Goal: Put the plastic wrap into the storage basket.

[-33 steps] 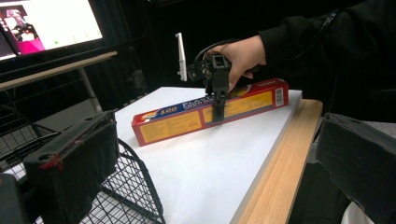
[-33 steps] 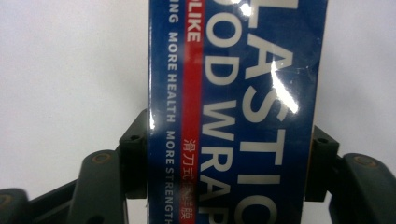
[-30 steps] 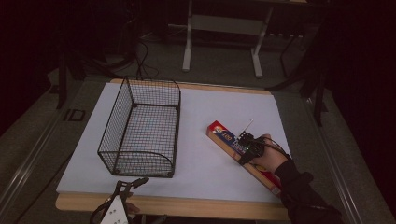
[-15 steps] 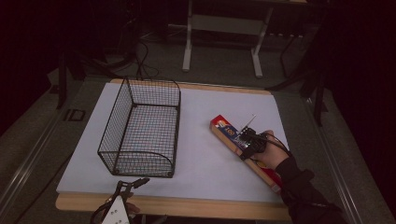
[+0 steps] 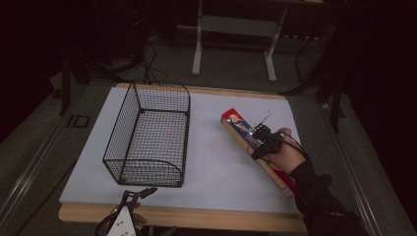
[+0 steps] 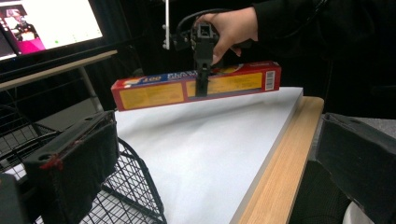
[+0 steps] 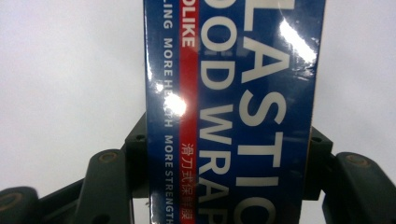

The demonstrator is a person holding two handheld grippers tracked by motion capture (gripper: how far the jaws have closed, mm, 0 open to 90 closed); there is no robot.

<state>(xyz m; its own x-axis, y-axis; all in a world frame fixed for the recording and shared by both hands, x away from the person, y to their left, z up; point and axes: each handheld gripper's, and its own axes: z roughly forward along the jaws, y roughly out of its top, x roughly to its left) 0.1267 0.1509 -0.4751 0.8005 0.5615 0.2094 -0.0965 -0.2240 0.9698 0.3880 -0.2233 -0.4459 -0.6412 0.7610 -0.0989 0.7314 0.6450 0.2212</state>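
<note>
The box (image 7: 233,112) carries the only readable print. On its blue top face, large white letters run along its length: "LASTIC" and beside it "OD WRAP", both cut off at the edges. Beside them, a red stripe shows "OLIKE" and Chinese characters. Next to the stripe, small white print reads "MORE STRENGTH". The box's side (image 6: 196,86) bears a barcode; its other print is too blurred.

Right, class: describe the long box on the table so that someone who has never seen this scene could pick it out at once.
Start at the white-topped table and find the black wire basket on its left half. Look right of it, across bare white surface: the plastic wrap box lies diagonally, clamped across its width by the right hand-held gripper. It is long, narrow, red and blue with yellow side panels.
</note>
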